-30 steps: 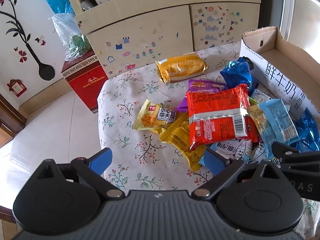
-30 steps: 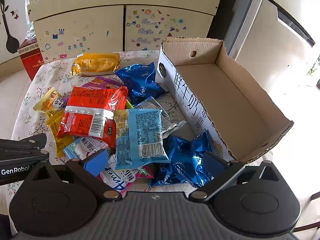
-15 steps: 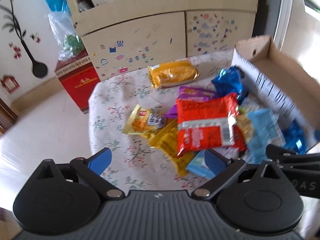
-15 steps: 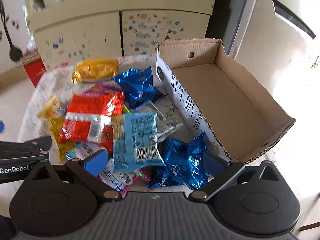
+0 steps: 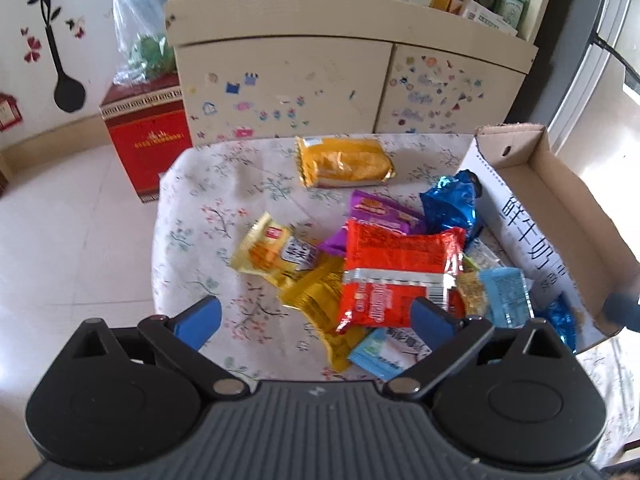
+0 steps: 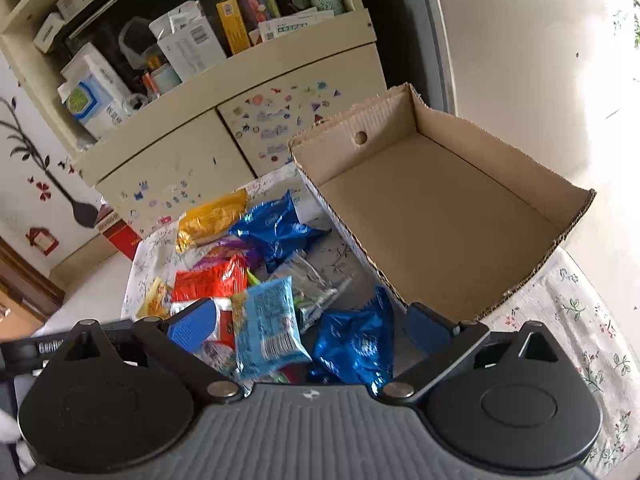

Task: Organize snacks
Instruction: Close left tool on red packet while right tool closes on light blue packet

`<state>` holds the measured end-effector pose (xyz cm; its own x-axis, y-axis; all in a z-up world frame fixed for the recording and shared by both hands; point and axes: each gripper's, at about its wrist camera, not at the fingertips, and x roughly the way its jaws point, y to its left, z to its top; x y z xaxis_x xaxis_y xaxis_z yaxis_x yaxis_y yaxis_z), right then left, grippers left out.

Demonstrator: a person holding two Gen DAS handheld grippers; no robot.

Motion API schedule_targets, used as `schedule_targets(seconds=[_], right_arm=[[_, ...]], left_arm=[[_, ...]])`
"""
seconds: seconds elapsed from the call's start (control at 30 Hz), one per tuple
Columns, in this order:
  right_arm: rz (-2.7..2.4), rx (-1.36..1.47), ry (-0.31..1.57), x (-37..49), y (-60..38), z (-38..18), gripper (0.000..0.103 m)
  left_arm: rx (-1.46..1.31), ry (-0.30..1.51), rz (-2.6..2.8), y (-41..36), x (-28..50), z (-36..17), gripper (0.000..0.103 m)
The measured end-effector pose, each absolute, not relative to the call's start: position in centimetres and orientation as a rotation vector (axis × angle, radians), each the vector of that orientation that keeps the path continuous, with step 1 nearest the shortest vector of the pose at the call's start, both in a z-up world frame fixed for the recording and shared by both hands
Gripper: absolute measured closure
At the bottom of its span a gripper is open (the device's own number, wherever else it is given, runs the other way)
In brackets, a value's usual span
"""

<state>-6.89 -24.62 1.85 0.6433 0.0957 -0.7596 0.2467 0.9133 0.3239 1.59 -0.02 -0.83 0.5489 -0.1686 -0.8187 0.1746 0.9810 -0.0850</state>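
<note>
Standing behind everything, one cream cabinet (image 5: 288, 88) with two sticker-covered doors and a cluttered open shelf on top. One tabletop (image 5: 192, 208) under a floral cloth carries the snacks. One open cardboard box (image 6: 440, 216) sits at the right side of the tabletop, nothing visible inside, printed side wall touching the snack pile. One red carton (image 5: 148, 140) stands on the floor left of the tabletop, with one clear plastic bag (image 5: 140, 48) on top.

Snacks, counted in the left wrist view: one red packet (image 5: 396, 276) on top of the pile middle; one orange-yellow packet (image 5: 344, 162) lying alone toward the cabinet, apart from the rest; two dark blue foil packets, one (image 5: 452, 204) against the box wall, the other (image 6: 352, 344) near the box's front corner; one light blue packet (image 6: 268, 328) between the red and the near blue foil; one purple packet (image 5: 380, 216) half under the red; two yellow packets, one (image 5: 272, 254) left of the pile, one (image 5: 320, 300) under the red's corner; one clear wrapper (image 6: 308, 284); one pale blue-white packet (image 5: 380, 350) at the near edge. More may be buried, cannot tell.

Left claw (image 5: 316, 316) wide open, holds nothing, above the near edge of the pile. Right claw (image 6: 312, 328) wide open, holds nothing, over the light blue and near blue foil packets.
</note>
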Motion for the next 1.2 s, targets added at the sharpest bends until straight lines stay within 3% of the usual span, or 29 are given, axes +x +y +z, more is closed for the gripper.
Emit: schedule_targets(seconds=[0.4, 0.97, 1.2], right_arm=[[0.022, 0.242, 0.901, -7.5, -21.5, 1.2, 0.003], [0.021, 0.266, 0.937, -6.5, -21.3, 0.2, 0.01], [0.034, 0.288, 0.948, -5.4, -20.8, -0.4, 0.018]], left_arm=[[0.024, 0.917, -0.246, -4.1, 2.7, -1.9, 0.003], [0.084, 0.96, -0.243, -8.1, 5.9, -6.7, 0.003], [0.046, 0.982, -0.237, -6.1, 5.5, -6.8, 0.021]])
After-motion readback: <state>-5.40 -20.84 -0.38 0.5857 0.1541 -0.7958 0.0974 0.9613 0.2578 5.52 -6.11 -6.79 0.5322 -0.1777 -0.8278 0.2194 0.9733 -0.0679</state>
